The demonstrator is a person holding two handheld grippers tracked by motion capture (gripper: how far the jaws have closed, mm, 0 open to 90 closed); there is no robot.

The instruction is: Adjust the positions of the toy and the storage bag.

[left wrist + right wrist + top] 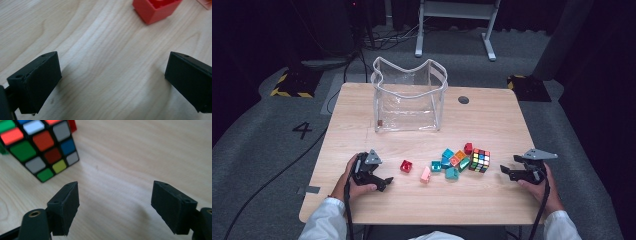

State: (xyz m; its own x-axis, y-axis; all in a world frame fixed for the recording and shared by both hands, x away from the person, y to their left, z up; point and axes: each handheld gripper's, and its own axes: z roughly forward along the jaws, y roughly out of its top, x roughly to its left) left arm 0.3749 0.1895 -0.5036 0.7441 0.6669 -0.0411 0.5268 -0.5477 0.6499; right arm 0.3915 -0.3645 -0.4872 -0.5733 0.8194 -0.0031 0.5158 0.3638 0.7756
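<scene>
A clear plastic bag (409, 102) stands open at the back middle of the wooden table (492, 120). In front of it lie several small coloured blocks: a red one (406, 166), a pink one (426, 174), and a teal, orange and green cluster (451, 162). A Rubik's cube (479, 160) sits at the cluster's right end. My left gripper (384, 182) rests on the table left of the red block (155, 8), jaws open and nothing between them (112, 75). My right gripper (508, 173) lies right of the cube (37, 147), also open with bare wood between its jaws (115, 200).
A dark round hole (463, 100) marks the table's back right. One small brown piece (380, 123) lies inside the bag at its left bottom corner. Grey carpet, cables and a white frame's legs (454, 30) lie beyond the table.
</scene>
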